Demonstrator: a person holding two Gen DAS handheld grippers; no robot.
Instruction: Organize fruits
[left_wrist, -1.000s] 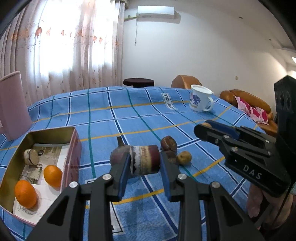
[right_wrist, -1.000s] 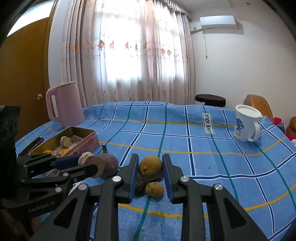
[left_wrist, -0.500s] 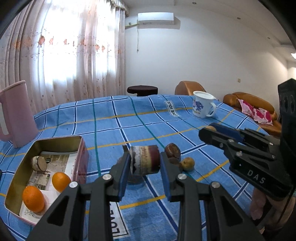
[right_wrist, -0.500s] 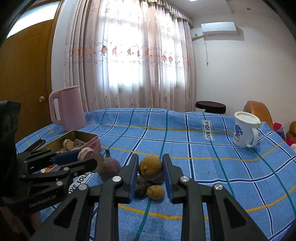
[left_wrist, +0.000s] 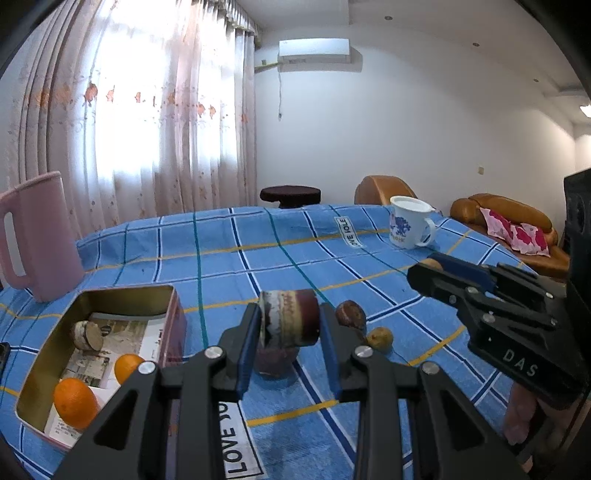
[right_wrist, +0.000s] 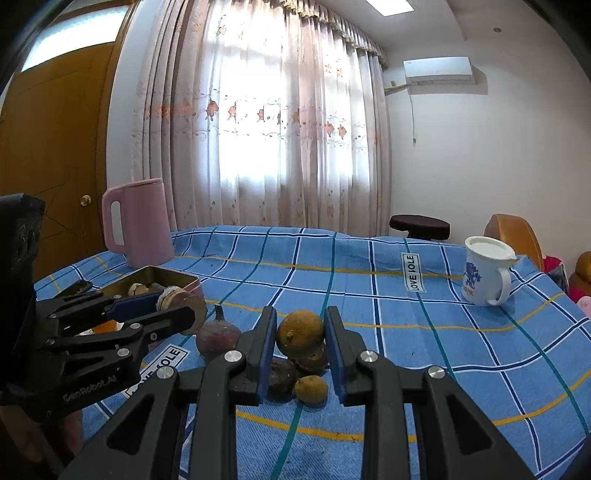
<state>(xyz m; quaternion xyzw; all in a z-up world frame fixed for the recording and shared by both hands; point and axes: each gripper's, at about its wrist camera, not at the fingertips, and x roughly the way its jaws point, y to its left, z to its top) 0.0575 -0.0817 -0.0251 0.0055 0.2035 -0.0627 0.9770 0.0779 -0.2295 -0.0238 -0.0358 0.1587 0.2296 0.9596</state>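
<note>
My left gripper (left_wrist: 290, 323) is shut on a cut maroon-and-white fruit piece (left_wrist: 290, 317), held above the blue checked cloth. A purple round fruit (left_wrist: 275, 360) lies under it. My right gripper (right_wrist: 301, 332) is shut on a yellow-brown round fruit (right_wrist: 300, 334), lifted above a dark brown fruit (right_wrist: 280, 373) and a small yellow fruit (right_wrist: 311, 388). An open tin box (left_wrist: 55, 347) at the left holds two oranges (left_wrist: 75, 402) and a cut fruit piece (left_wrist: 86, 334). The left gripper also shows in the right wrist view (right_wrist: 177, 308).
A pink jug (left_wrist: 37, 236) stands behind the tin box. A white mug with blue print (left_wrist: 408, 225) stands at the far right of the table. A dark stool (left_wrist: 290, 194) and brown sofas (left_wrist: 498, 218) are beyond the table.
Both grippers have risen with their fruits. The purple fruit has stayed on the cloth below the left gripper.
</note>
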